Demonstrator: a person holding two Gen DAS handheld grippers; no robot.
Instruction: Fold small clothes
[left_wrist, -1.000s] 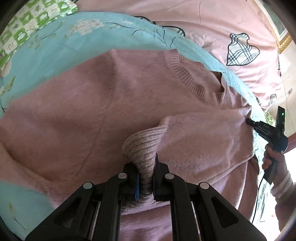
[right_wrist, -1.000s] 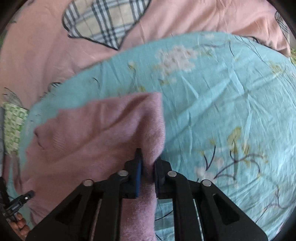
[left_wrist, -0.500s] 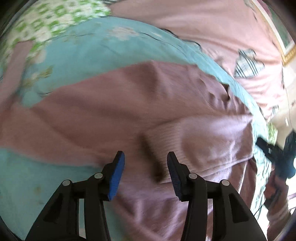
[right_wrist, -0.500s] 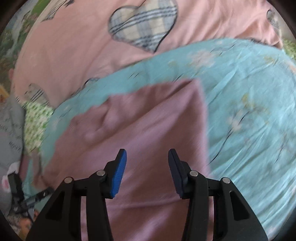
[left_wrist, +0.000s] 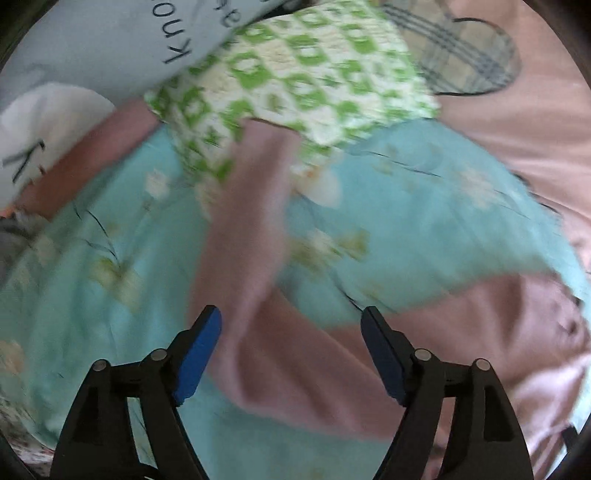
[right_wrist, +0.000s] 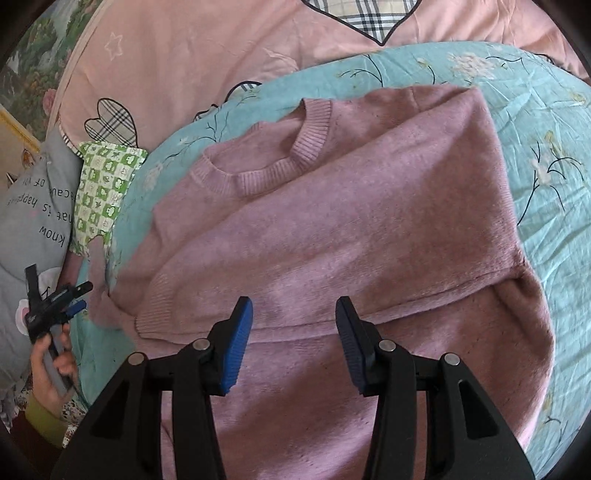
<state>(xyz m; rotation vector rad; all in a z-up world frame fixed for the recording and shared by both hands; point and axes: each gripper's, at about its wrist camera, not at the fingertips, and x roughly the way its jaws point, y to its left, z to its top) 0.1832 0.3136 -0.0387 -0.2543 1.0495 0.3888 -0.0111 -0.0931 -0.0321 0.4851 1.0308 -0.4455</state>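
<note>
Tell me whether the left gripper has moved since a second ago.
Yes. The left gripper let go of the sweater's cuff, opened, and swung left: the green checkered cushion, then at its view's top-left corner, now fills the top centre.

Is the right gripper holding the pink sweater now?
No, the right gripper hovers open over the pink sweater, nothing between its fingers.

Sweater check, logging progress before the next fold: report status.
Left gripper open, empty. Right gripper open, empty, over sweater. One sleeve folded across its front; other sleeve spread out on teal sheet. Nothing blocking.
</note>
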